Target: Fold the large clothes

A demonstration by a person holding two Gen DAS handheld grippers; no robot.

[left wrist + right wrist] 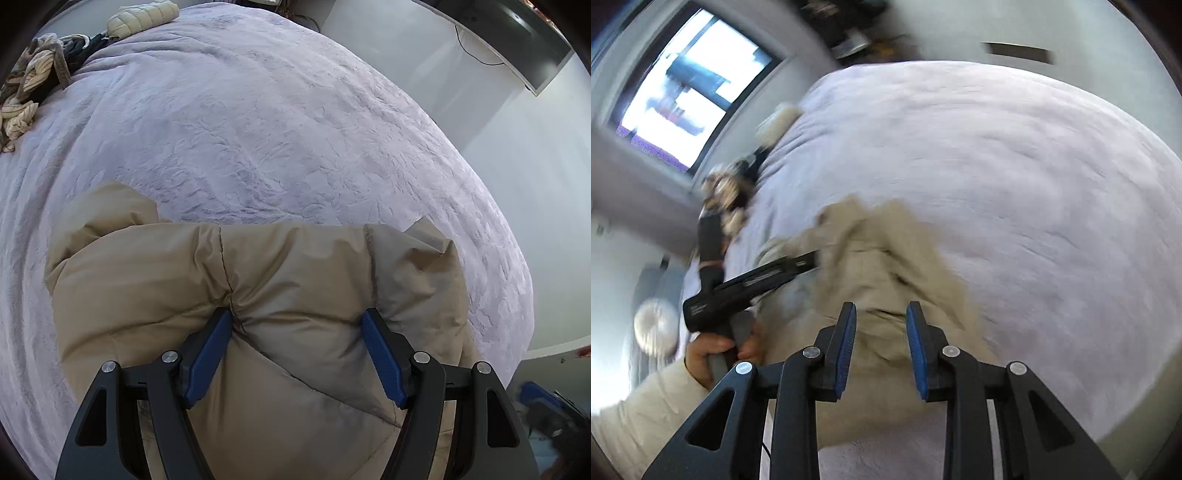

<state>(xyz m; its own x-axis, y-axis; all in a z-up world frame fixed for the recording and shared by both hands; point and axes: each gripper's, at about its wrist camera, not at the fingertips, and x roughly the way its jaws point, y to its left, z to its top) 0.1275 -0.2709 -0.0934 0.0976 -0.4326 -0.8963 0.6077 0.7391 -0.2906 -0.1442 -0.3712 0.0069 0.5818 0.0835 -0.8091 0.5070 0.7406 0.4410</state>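
The left hand-held gripper point(297, 325), black-armed with blue ribbed pads, pinches a thick puffed fold of a tan quilted down jacket point(258, 280), both pads pressed into the padded fabric along a stitched seam. The jacket lies bunched at the near edge of a wide bed covered by a pale lilac embossed plush blanket point(295, 129).

The right hand-held gripper point(881, 321) hangs above the same jacket point(886, 258) with its blue pads spread a little apart and nothing between them; that view is smeared by motion. To its left, the other gripper's black body point(750, 284) reaches down to the jacket, steadied on a grey handle by a person's hand point(713, 350) in a cream sleeve point(635, 424). Pale lettering runs along the black body, too blurred to read.

At the far left corner of the bed sit a cream quilted puffer garment point(144, 16) and a tangled heap of beige, striped and dark clothes point(33, 85). A dark flat screen point(517, 33) hangs on a white wall point(498, 166), a thin black cable trailing below it. A bright window point(690, 85) in a dark frame stands beside the bed, and a round white pleated cushion point(655, 326) lies below it.
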